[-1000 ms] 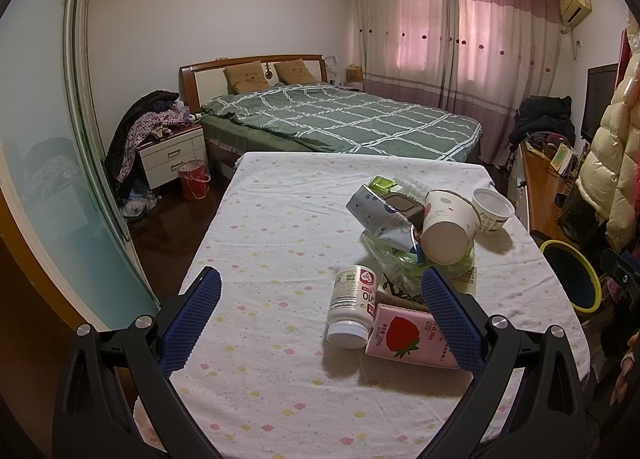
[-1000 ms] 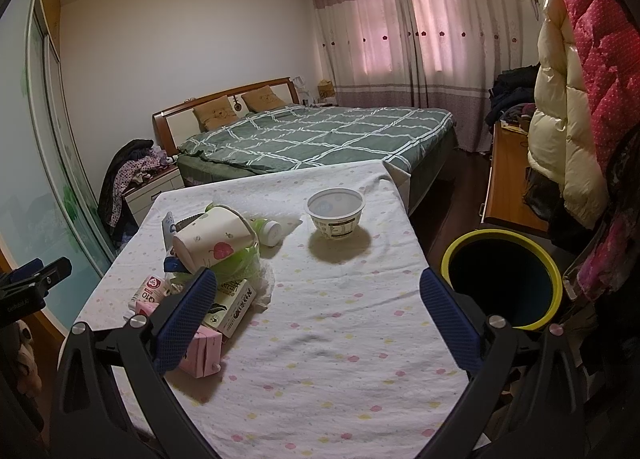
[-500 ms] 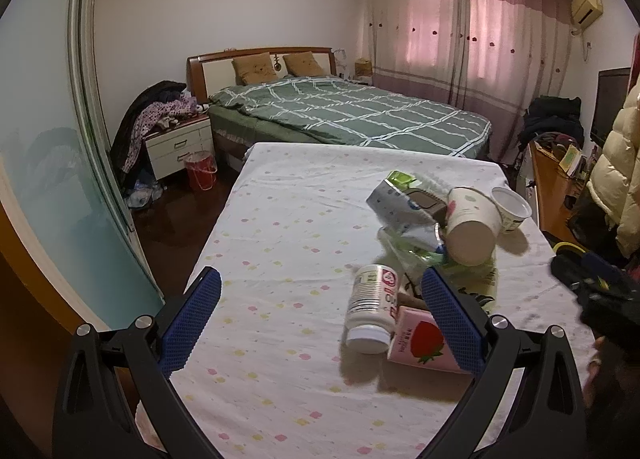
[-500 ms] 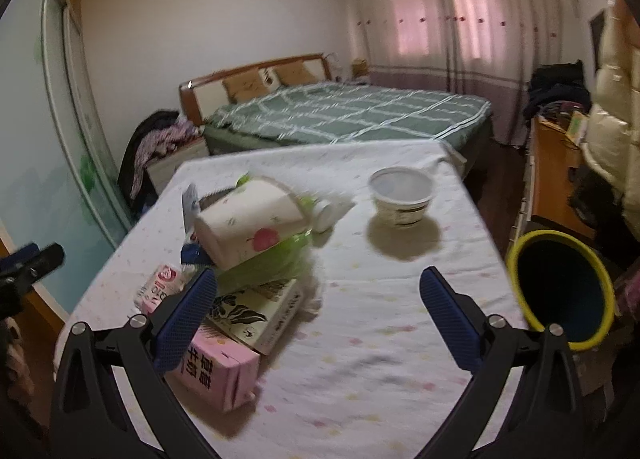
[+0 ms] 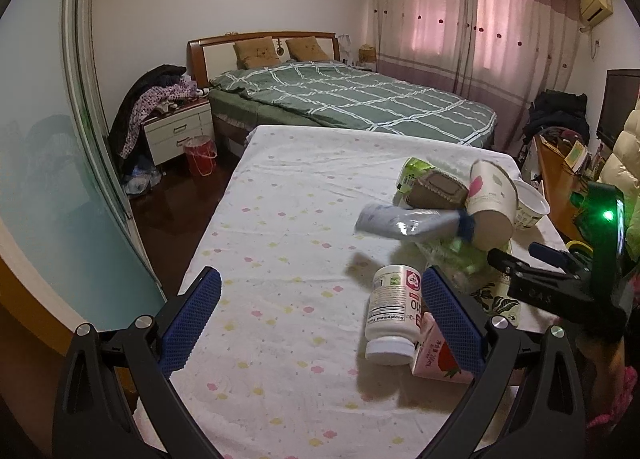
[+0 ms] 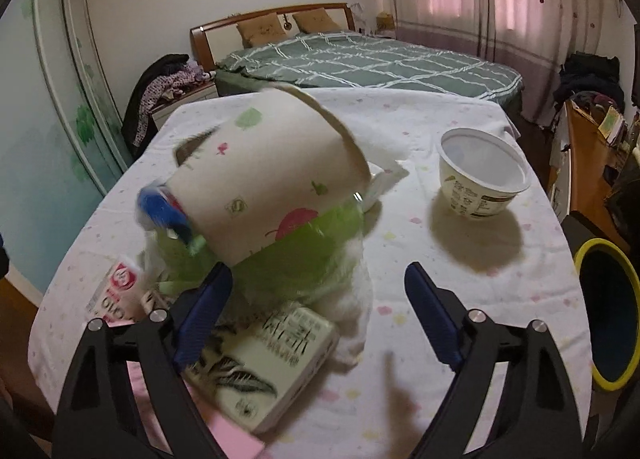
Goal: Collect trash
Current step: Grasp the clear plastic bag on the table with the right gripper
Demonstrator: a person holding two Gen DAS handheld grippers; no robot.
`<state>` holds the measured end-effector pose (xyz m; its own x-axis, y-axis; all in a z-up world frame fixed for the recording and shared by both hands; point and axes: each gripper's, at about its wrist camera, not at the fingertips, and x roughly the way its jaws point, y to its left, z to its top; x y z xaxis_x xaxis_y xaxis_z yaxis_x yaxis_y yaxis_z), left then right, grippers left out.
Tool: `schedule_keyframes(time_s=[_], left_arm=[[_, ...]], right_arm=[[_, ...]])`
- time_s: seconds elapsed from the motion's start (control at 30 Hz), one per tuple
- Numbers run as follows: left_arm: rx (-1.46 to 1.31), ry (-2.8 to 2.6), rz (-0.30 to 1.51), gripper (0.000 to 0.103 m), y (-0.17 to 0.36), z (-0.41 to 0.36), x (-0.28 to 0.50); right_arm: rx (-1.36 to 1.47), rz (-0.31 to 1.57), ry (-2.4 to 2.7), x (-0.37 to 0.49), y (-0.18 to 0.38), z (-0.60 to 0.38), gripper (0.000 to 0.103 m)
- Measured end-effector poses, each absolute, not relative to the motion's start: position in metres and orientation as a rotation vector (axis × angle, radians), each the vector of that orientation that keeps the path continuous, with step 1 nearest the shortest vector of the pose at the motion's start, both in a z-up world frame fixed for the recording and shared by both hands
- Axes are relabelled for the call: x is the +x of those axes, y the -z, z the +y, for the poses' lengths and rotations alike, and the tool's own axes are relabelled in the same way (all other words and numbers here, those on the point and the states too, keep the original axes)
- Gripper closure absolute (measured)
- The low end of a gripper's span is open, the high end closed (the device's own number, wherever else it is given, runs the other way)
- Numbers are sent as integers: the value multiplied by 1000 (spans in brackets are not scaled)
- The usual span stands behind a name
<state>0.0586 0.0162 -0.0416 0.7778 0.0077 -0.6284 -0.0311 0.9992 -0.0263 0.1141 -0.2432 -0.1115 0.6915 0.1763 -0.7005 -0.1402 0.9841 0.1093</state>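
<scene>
A pile of trash lies on the table with the dotted white cloth. It holds a tipped paper cup, a green plastic bag, a printed carton, a white supplement bottle, a pink strawberry carton and a silver-blue wrapper. A white plastic tub stands apart at the right. My right gripper is open, close to the pile, over the printed carton. My left gripper is open, with its right finger beside the bottle.
A dark bin with a yellow rim stands on the floor off the table's right edge. A bed lies beyond the table, a nightstand and a red bucket at its left. A wooden desk is at the right.
My right gripper has moved left and in close to the pile, and its jaws have narrowed a little. My left gripper has shifted left, so the pile sits further right. The right gripper now shows in the left view.
</scene>
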Motion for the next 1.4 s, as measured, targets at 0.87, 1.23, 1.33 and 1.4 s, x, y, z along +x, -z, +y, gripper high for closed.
schedule_keyframes(time_s=[0.87,1.23,1.33,1.4], left_arm=[[-33,-1,691,4,50,14,66],[-41,0,697,4,51,19,66],[-44,-3,700,4,53,22,68],[-49,-1,703,4,55,23,69]], right_arm=[[171,798,-286,99,92,-256,46],[108,864,-285,134,112,-221,35],[141,879,-309,137,114,-226,75],[160,878,-318,138,112,-232,89]])
